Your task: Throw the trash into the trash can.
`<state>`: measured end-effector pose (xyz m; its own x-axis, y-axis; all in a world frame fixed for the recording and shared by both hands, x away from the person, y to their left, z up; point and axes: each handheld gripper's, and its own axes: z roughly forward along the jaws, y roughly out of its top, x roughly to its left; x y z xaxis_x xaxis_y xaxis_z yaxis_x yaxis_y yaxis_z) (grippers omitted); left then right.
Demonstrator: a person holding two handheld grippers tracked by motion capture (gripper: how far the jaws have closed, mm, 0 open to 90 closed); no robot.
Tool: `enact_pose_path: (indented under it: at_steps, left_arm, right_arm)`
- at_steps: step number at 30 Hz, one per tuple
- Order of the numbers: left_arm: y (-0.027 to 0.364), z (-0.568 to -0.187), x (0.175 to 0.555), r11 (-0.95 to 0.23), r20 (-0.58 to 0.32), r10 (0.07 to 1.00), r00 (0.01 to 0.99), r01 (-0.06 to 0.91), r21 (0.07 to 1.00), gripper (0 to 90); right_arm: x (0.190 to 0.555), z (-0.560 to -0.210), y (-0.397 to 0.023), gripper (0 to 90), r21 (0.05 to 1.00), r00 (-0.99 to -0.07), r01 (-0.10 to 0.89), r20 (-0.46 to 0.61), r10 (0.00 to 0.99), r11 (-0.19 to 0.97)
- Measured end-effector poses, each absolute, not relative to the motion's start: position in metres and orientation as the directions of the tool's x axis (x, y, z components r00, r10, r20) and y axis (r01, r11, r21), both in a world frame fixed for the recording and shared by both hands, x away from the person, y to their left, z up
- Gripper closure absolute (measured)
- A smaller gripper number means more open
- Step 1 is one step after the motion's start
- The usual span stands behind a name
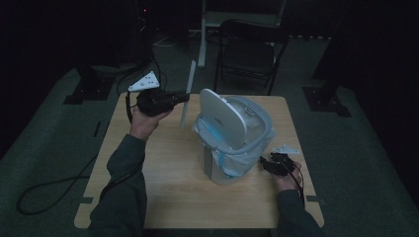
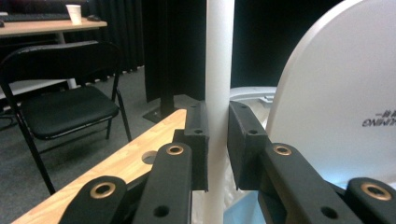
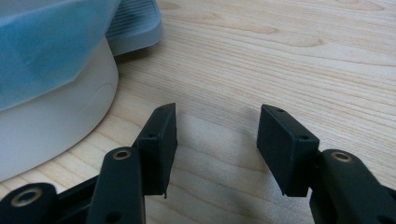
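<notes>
A white pedal bin (image 1: 217,170) stands on the wooden table (image 1: 168,192), its lid (image 1: 222,118) raised and a pale blue bag (image 1: 237,165) lining it. My left gripper (image 1: 185,97), held up to the left of the bin, is shut on a thin white rod (image 1: 190,79) that stands nearly upright. In the left gripper view the pads (image 2: 198,140) press the rod (image 2: 219,70) from both sides, with the lid (image 2: 336,93) close behind. My right gripper (image 1: 264,163) rests low by the bin's right side. Its jaws (image 3: 217,121) are open over bare wood, beside the bin wall (image 3: 51,121).
A black folding chair (image 1: 249,52) stands beyond the table's far edge. A cable (image 1: 54,185) loops over the floor on the left. The bin's ribbed grey pedal (image 3: 135,28) juts out on the table. A desk with a cup (image 2: 74,13) stands far off.
</notes>
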<state>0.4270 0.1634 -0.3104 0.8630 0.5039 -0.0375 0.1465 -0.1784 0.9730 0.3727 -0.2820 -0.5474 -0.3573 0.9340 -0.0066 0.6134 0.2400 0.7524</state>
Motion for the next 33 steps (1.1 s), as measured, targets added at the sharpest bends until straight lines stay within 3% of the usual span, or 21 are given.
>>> enact_pose_path:
  at_steps: [33]
  left_arm:
    - [0.137,-0.273,0.438,-0.163,0.018,0.495,0.869,0.072,0.984,79.9]
  right_arm:
    - [0.373,-0.547,-0.282,46.7,0.753,-0.358,0.612,-0.008,0.934,0.241]
